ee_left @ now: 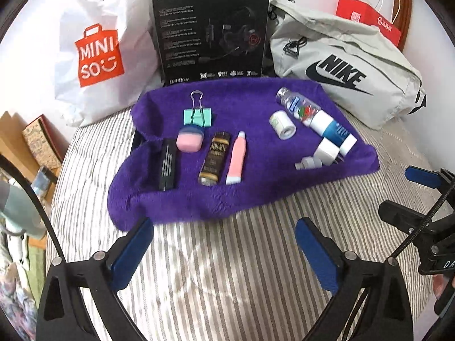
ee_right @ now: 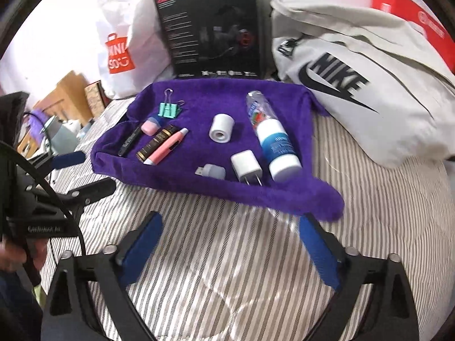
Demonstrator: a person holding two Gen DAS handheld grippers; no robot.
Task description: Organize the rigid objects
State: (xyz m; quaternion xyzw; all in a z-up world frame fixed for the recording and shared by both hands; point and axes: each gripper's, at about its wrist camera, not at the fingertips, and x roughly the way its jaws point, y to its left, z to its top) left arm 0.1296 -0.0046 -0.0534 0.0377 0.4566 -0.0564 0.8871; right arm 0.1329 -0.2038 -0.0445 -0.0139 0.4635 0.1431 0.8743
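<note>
While both claws, left claw (ee_left: 223, 251) and right claw (ee_right: 231, 248), gape wide and empty over striped bed (ee_left: 227, 270): purple towel (ee_left: 256, 199) carries binder clip (ee_left: 198, 115), bottle (ee_right: 270, 133), charger (ee_right: 246, 166); headset box (ee_left: 212, 27) behind.

We see both fisheye views brightly lit, the white wall (ee_left: 421, 65) washed out and the striped bedsheet (ee_left: 227, 270) shining with pale glare near the lens. Edges bend hard into dark corners. The right wrist view is softer — the grey bag (ee_right: 369, 91) smears, its lettering streaked.
</note>
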